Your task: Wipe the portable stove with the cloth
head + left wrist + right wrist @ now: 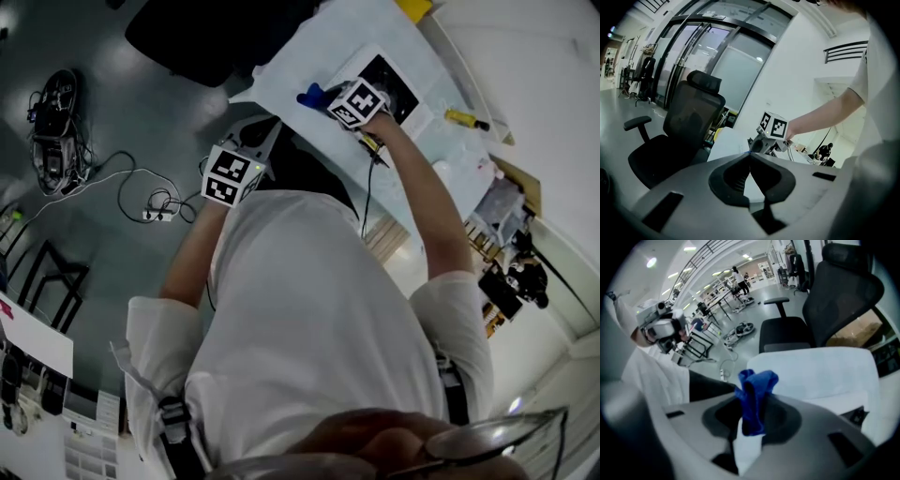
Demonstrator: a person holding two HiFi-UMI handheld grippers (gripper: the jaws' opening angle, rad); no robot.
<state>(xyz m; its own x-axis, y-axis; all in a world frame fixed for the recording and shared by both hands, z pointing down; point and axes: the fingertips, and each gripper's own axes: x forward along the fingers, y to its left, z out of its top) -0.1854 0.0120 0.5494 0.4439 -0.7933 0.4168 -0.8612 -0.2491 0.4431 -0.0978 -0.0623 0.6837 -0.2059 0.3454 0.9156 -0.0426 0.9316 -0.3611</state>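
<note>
The black portable stove lies on a white-covered table at the top of the head view. My right gripper hovers at the stove's left edge, shut on a bunched blue cloth. In the right gripper view the cloth stands up between the jaws, over the white table. My left gripper hangs off the table's near edge, away from the stove. Its jaws meet with nothing between them, and the right gripper's marker cube shows ahead of it.
A black office chair stands beside the table, also the chair beyond the cloth. A yellow-handled tool lies right of the stove. Cables and a power strip trail over the dark floor on the left.
</note>
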